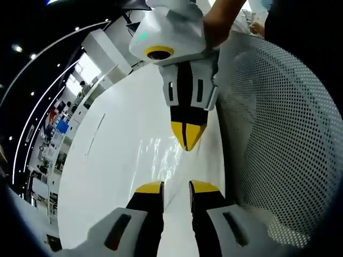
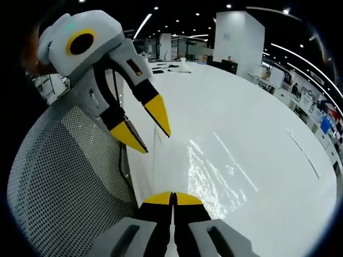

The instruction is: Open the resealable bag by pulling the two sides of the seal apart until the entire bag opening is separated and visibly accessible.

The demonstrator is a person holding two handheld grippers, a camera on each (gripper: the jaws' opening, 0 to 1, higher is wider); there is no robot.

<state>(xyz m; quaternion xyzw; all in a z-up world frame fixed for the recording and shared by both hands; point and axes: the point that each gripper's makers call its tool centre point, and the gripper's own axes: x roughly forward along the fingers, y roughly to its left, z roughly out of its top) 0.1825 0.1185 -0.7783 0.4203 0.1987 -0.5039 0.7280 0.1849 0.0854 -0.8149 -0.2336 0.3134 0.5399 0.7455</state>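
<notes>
1. Two claws face tip to tip over the white surface [image 1: 102, 160]. The clear bag [image 1: 158, 158] lies between them, at 12 o'clock from the left claw [image 1: 177, 187].
2. Left claw is open and empty, and is the one yet to grip.
3. Right claw [image 1: 187, 140] is closed, apparently pinching the bag's edge.
4. I can't tell what the bag holds.

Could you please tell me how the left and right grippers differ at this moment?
The left gripper has its jaws apart; the right gripper has its jaws shut, tips together. The left sits by the mesh chair; the right points down at the glossy bag on the table. Both have black jaws with yellow tips.
</notes>
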